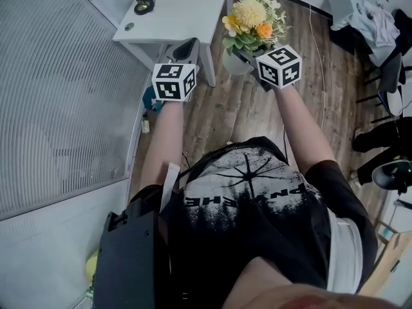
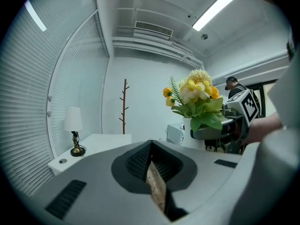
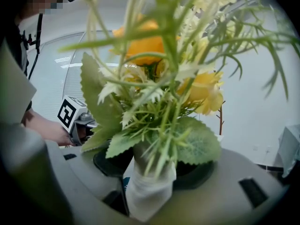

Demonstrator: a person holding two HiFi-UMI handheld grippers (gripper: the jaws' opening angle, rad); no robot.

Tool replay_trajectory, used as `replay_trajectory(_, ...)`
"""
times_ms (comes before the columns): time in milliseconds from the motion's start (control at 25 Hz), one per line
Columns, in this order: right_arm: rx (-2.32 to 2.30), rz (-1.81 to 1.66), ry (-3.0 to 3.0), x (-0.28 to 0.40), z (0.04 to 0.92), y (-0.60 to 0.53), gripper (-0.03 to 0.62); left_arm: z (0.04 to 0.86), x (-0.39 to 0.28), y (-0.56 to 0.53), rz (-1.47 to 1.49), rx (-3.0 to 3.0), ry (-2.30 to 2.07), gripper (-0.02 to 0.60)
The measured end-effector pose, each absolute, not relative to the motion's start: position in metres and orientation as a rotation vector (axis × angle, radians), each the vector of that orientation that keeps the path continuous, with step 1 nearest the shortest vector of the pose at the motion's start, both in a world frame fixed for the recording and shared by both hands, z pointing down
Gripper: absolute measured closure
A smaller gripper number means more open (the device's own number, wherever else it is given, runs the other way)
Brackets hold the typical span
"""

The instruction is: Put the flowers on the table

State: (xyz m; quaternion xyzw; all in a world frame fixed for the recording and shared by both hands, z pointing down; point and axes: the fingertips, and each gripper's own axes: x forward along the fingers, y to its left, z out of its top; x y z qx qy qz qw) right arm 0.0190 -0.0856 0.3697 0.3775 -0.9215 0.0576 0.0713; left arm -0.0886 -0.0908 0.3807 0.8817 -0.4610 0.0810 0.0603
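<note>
**Person [image 1: 257,198] in a black shirt holds flowers [image 1: 252,19] beside the tabletop [image 1: 180,8]**

Both arms reach forward over the wooden floor [image 1: 238,118]. The white tabletop stands ahead and to the left. The yellow and orange flowers sit upright in a white vase [image 2: 186,124], held in the air just beside the tabletop's edge, not on it. The right tongs [image 3: 149,198] are clamped on the vase. The left tongs [image 2: 152,158] are closed together with nothing between them. A small lamp [image 1: 140,2] stands on the tabletop.
</note>
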Motion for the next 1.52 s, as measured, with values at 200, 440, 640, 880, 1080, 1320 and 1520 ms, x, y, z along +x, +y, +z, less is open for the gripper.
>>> replay_trajectory(200, 1.133, 0.184, -2.759, 0.018, 0.385, -0.091, 0.338, 0.397, -0.090, -0.092, 0.272, 2.669, -1.388, 0.571)
replay_trajectory(440, 1.100, 0.187, -2.787, 0.007, 0.382, -0.110, 0.338, 0.399, -0.099, -0.105, 0.280, 2.659, -1.409, 0.569)
replay_trajectory(640, 1.057, 0.188, -2.809, -0.002, 0.383, -0.134, 0.338, 0.401, -0.108, -0.124, 0.291, 2.628, -1.452, 0.569)
replay_trajectory(880, 1.011, 0.166, -2.828, -0.009, 0.386, -0.182, 0.338, 0.404, -0.117, -0.167, 0.286, 2.595, -1.509, 0.569)
replay_trajectory(1080, 0.969, 0.125, -2.850, -0.018, 0.390, -0.230, 0.338, 0.408, -0.127, -0.210, 0.263, 2.568, -1.565, 0.570)
replay_trajectory(1320, 0.912, 0.131, -2.871, -0.020, 0.382, -0.305, 0.338, 0.400, -0.134, -0.275, 0.256, 2.517, -1.625, 0.569)
replay_trajectory(1520, 0.831, 0.116, -2.886, -0.030, 0.379, -0.352, 0.338, 0.399, -0.140, -0.319, 0.249, 2.469, -1.664, 0.569)
